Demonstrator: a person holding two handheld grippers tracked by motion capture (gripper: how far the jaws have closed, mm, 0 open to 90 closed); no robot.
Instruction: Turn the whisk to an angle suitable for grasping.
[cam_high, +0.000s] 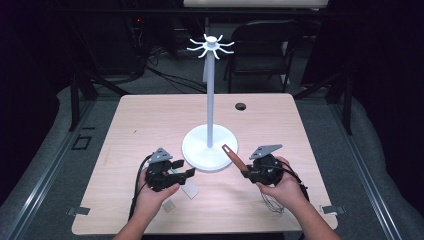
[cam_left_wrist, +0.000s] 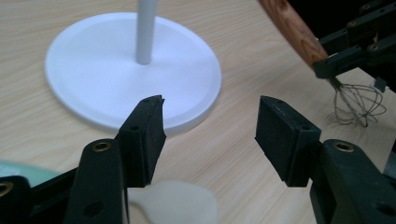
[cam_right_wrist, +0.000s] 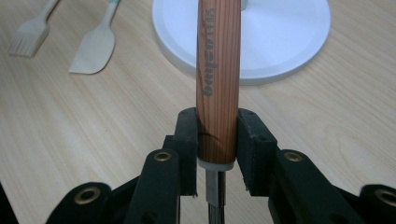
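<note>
My right gripper (cam_high: 246, 173) (cam_right_wrist: 218, 135) is shut on the wooden handle (cam_right_wrist: 218, 70) of a whisk (cam_high: 232, 155). The handle slants up toward the stand, and the wire loops (cam_left_wrist: 359, 105) hang behind the hand. My left gripper (cam_high: 186, 171) (cam_left_wrist: 210, 126) is open with nothing between its jaws, a little above the table by the stand's round base (cam_left_wrist: 133, 70). A pale spatula blade (cam_left_wrist: 175, 203) lies on the table under its left jaw. The white stand (cam_high: 210, 100) has a tall pole and a ring of hooks (cam_high: 211, 46) at the top.
A spatula (cam_right_wrist: 95, 46) (cam_high: 190, 189) and a small brush (cam_right_wrist: 30, 32) (cam_high: 168, 205) lie on the wooden table (cam_high: 150, 120) near its front left. A cable hole (cam_high: 240, 106) sits at the back. Chairs and dark frames stand beyond the table.
</note>
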